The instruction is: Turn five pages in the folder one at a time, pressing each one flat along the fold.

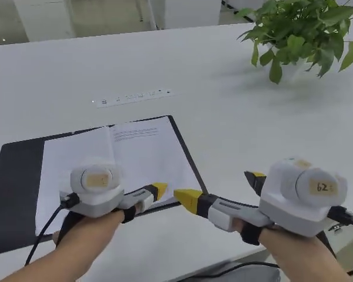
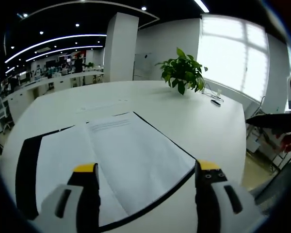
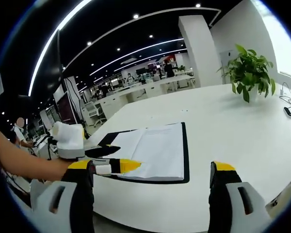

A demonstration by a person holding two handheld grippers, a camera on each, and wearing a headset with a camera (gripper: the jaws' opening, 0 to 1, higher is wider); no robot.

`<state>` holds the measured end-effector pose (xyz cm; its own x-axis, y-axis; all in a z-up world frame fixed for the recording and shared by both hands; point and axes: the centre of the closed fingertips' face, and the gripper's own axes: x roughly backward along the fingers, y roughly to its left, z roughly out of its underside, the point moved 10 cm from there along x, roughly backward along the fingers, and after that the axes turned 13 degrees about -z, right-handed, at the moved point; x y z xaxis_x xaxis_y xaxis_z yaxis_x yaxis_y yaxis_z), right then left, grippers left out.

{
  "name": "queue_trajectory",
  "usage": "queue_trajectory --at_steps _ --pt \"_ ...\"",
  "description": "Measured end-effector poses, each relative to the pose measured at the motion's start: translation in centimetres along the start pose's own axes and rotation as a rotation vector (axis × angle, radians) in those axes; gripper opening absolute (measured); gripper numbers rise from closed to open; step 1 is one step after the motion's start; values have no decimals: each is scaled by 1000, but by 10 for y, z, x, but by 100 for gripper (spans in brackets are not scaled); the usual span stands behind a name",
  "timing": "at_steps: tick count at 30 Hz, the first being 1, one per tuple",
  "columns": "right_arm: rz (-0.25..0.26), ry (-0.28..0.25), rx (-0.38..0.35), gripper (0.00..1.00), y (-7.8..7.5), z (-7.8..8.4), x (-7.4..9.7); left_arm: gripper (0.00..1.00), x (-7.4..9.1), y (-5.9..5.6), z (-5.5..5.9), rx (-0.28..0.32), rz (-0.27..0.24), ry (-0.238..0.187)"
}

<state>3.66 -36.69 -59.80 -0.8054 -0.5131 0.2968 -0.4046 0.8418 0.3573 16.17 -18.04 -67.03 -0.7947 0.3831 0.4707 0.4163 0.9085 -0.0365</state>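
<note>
Folder, open flat on the table: black cover bare at its left side, then left page, fold, right page. Left gripper, jaws apart and empty, over the folder's near right corner; right gripper, jaws likewise apart and empty, just off the folder's right edge; potted plant well beyond the folder, far right. Step in hand judged as taking one right-hand sheet: best pinched at the free outer edge, single leaf only, carried over leftward, then pressed flat along the fold.
</note>
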Motion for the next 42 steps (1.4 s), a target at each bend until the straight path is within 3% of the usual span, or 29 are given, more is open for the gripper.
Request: queue_trajectory --at_steps 12,21,23,24,28,29,39,42 --pt "3 14 -21 100 -6 8 -1 75 -41 -27 19 -15 -19 -15" --pt "-1 19 -46 99 -9 13 -2 77 -59 -46 32 8 -31 -9" --pt "-2 22 -53 99 -10 14 -3 74 -61 -47 36 -12 -43 2" --pt "-2 22 -54 99 -11 14 -4 73 -61 -46 38 -53 -62 -16" --pt "-3 26 -64 99 -12 15 -5 65 -62 -44 42 -115 -87 -28" --pt "-5 27 -65 99 -13 16 -5 65 -62 -45 44 -95 -84 -31" --pt "-7 40 -81 99 -16 20 -6 63 -61 -44 48 -100 -81 -80" --pt "-8 41 -84 99 -17 21 -6 58 -62 -46 49 -106 -54 -86"
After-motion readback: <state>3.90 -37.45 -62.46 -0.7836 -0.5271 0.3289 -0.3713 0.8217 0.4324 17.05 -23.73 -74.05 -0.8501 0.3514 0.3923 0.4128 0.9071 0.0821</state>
